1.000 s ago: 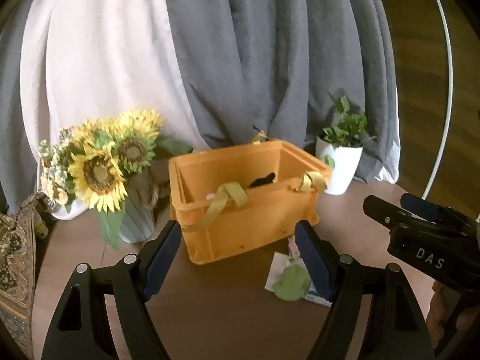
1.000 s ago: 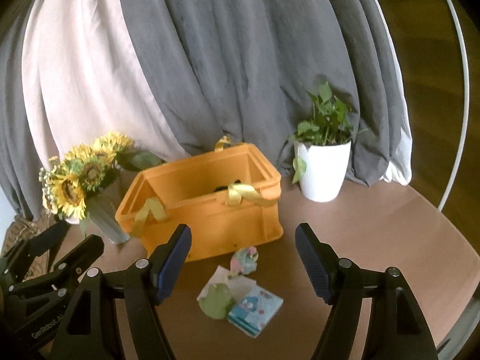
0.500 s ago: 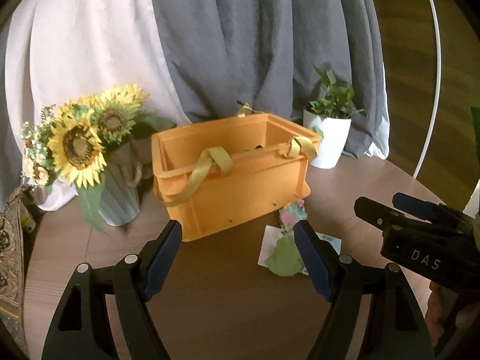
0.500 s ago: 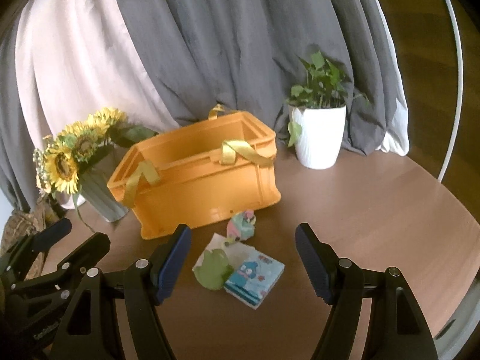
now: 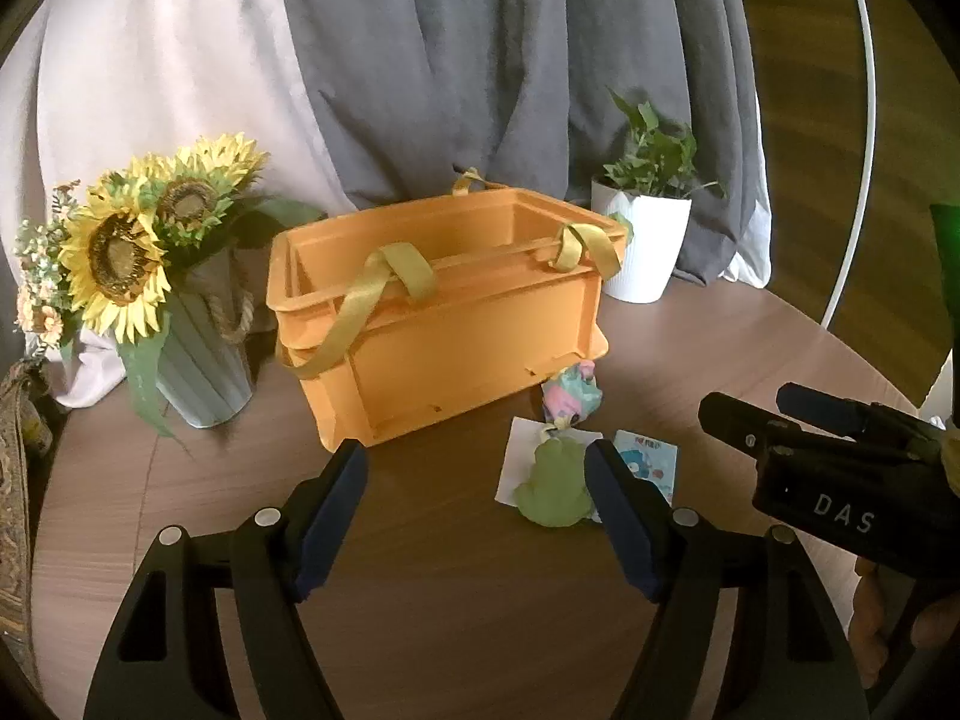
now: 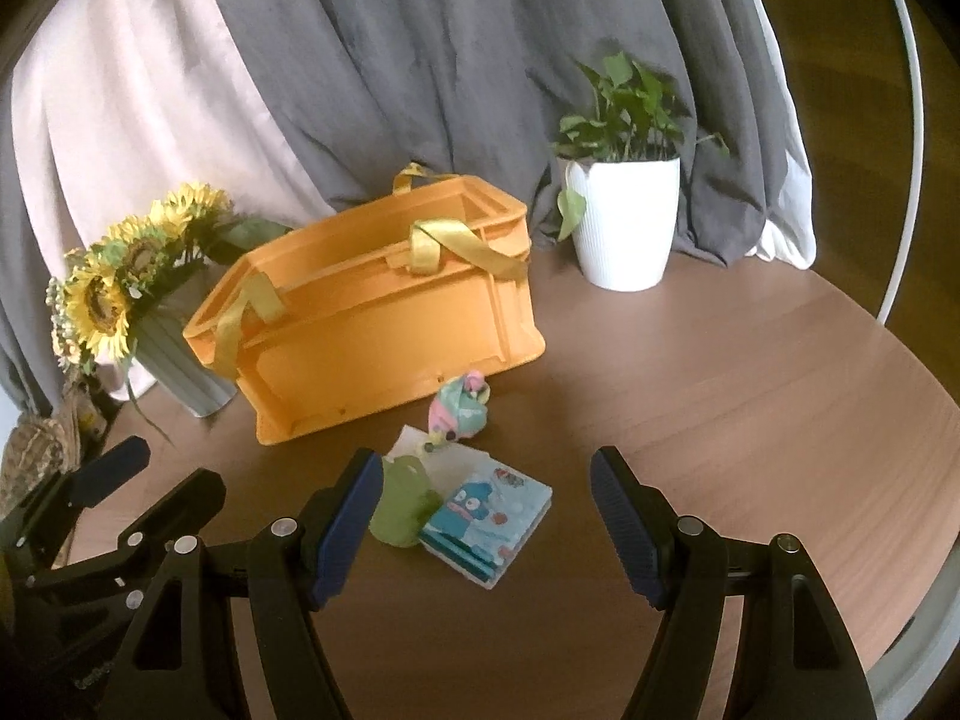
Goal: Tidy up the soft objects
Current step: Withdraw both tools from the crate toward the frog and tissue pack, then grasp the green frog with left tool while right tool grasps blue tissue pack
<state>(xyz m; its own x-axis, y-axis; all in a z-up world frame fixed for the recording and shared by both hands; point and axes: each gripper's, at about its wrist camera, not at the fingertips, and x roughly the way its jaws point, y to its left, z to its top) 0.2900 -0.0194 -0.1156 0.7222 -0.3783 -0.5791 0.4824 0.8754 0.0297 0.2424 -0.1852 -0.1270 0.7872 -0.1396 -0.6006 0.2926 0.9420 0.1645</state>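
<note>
Three soft things lie on the round wooden worktop [image 6: 750,396], all just in front of the orange crate [image 6: 372,324]. A pastel plush toy [image 6: 459,408] sits closest to the crate's front wall. A green plush toy [image 6: 402,501] lies farther from the crate on a white sheet [image 5: 522,450], and a blue cartoon-printed pack [image 6: 486,516] rests beside it, touching its side; whether that pack is folded cloth or tissues is hard to tell. The crate stands upright with yellow strap handles [image 5: 384,288] draped over its rim. To the crate's left is a ribbed vase of sunflowers [image 5: 126,252], and to its right a white pot with a green plant [image 6: 624,222].

The left tool [image 5: 477,480] hovers in front of the crate with its fingers spread and nothing between them. The right tool [image 6: 486,483] hangs above the blue pack, fingers likewise wide apart and empty.
</note>
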